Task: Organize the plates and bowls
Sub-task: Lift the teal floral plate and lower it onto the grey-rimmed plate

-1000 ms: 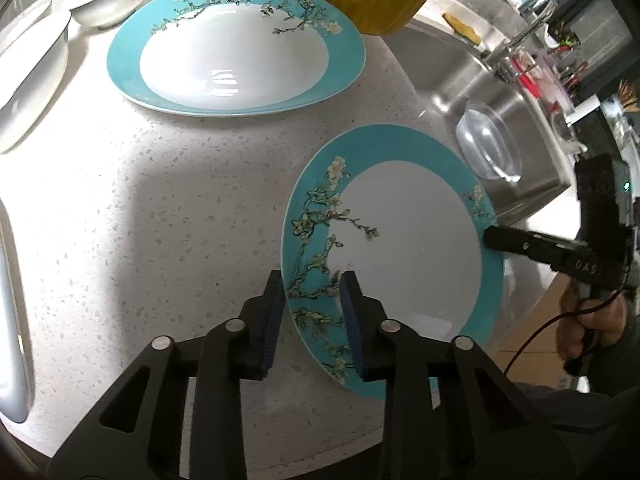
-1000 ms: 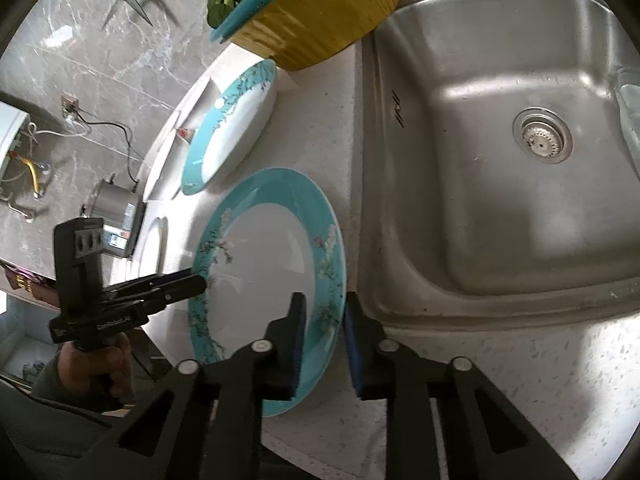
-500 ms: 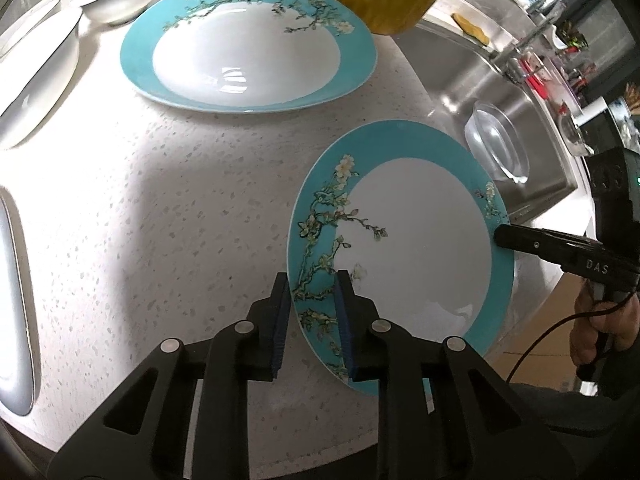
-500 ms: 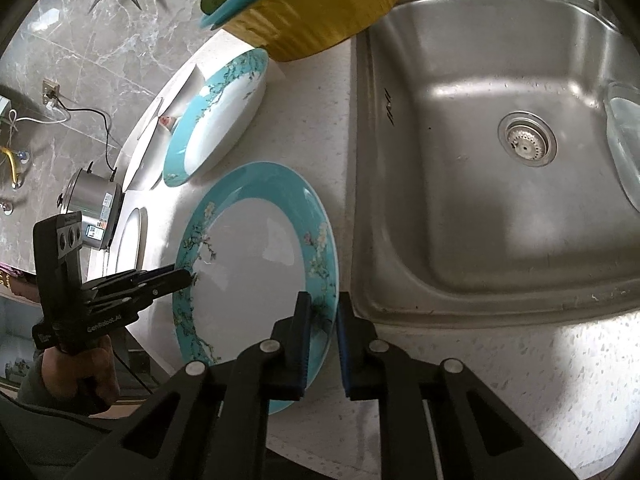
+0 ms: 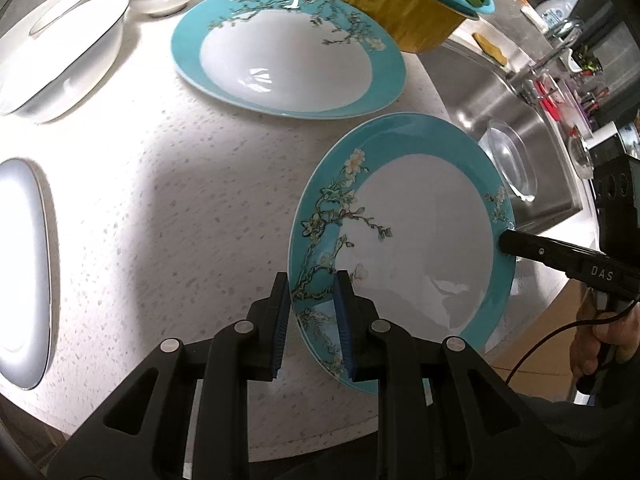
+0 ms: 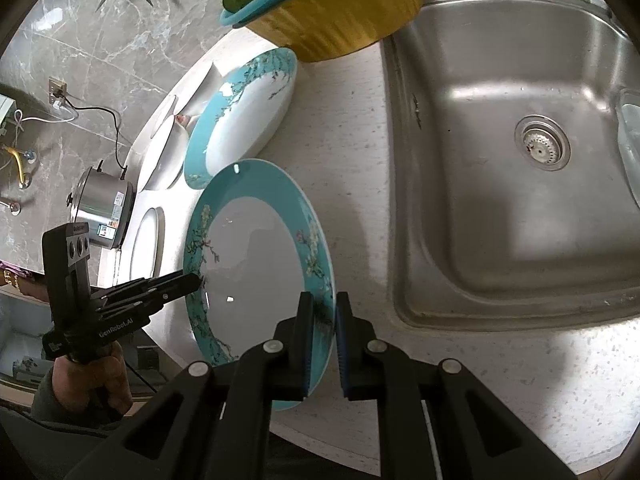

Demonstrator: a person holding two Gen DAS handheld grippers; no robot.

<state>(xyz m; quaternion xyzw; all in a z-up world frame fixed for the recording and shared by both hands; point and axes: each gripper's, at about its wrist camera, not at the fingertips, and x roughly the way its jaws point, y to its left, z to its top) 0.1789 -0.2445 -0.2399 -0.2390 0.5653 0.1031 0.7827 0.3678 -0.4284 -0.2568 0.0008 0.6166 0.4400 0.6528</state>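
- Speckled white counter [image 5: 168,208] runs up to a steel sink [image 6: 520,184] on one side, with a grey marble wall behind.
- Yellow tub [image 5: 384,4] with a blue strainer of greens stands at the back of the counter, touching nothing in play.
- White bowls [image 5: 60,64] sit along the far edge, and a second blue plate [image 5: 288,48] lies flat near the tub, likely the place to stack.
- Held blue plate [image 5: 400,240] is tilted, its far rim raised clear of the counter, close beside the sink edge.
- Left tool [image 5: 312,320] is nearly closed, pinching the flowered rim of that plate between its pads.
- Right tool [image 6: 322,344] is clamped tight on the opposite rim; the person's hand [image 6: 88,376] shows below the left tool in that view.
- Risk: both grips bite only a narrow strip of glazed rim, so uneven lifting or a twist between the hands could let the plate slip and drop onto the counter or into the sink.
- Compared with a second ago, both tools have closed down onto the rim, and the plate, then lying flat, now stands lifted and tilted.
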